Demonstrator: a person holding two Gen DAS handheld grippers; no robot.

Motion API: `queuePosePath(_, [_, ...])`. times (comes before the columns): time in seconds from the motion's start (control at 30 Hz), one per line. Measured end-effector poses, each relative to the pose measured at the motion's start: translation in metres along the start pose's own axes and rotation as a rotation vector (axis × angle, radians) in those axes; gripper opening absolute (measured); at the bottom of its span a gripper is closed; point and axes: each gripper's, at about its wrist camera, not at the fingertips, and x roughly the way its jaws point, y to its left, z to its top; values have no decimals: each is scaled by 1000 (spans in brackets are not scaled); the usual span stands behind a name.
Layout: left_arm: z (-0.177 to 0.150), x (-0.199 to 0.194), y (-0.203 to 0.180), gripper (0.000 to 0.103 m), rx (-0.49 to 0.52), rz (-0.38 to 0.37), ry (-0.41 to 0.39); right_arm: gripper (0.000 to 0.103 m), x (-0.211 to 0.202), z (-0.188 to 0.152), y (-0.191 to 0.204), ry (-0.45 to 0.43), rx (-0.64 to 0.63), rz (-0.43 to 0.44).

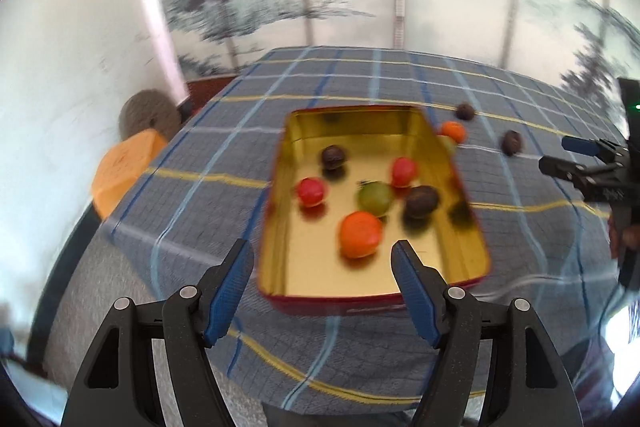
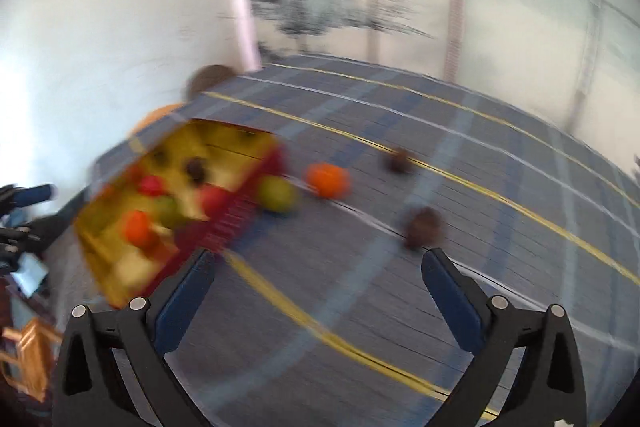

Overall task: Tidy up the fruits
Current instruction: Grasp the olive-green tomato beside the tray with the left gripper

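Note:
A red tin tray with a gold inside [image 1: 452, 163] sits on the checked tablecloth and holds several fruits: an orange [image 1: 360, 234], a green fruit [image 1: 375, 197], two red ones [image 1: 310, 191] and dark ones [image 1: 420, 201]. My left gripper [image 1: 323, 259] is open and empty, just above the tray's near end. Right of the tray lie an orange [image 2: 328, 180], a green fruit [image 2: 277, 194] against the tray's wall [image 2: 236, 219], and two dark fruits [image 2: 423, 223]. My right gripper [image 2: 316, 269] is open and empty, just short of the nearer dark fruit.
The blue checked cloth [image 1: 360, 83] covers the table, which ends near a white wall and a painted screen. An orange stool and a brown round thing [image 1: 148, 111] stand beyond the table's left edge. The right gripper shows at the right of the left wrist view [image 1: 576, 157].

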Motion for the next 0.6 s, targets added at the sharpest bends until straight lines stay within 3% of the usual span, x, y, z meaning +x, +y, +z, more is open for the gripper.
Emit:
queuePosePath(0.1, [11,-1,-22,72,90,-65,-15,103,2,-25,-64,88,103,-179])
queuePosePath(0.2, [29,4,-47,72,198,-154,-15,103,1,-46,-107,134,152,-286])
queuePosePath(0.27, [43,11,-62,72,268,-195,-1,103,-2,-55,-125,142,172,-313])
queuePosePath(0.37, [72,30,-91,72,404,-283,49,103,-4,-62,-142,139,204,-309])
queuePosePath(0.47, [101,48,-123,70,573,-306,67,103,-2,-65,-146,132,227,-251])
queuePosePath(0.6, [134,82,-158,56,786,-356,149,103,-7,-71,-153,104,252,-184])
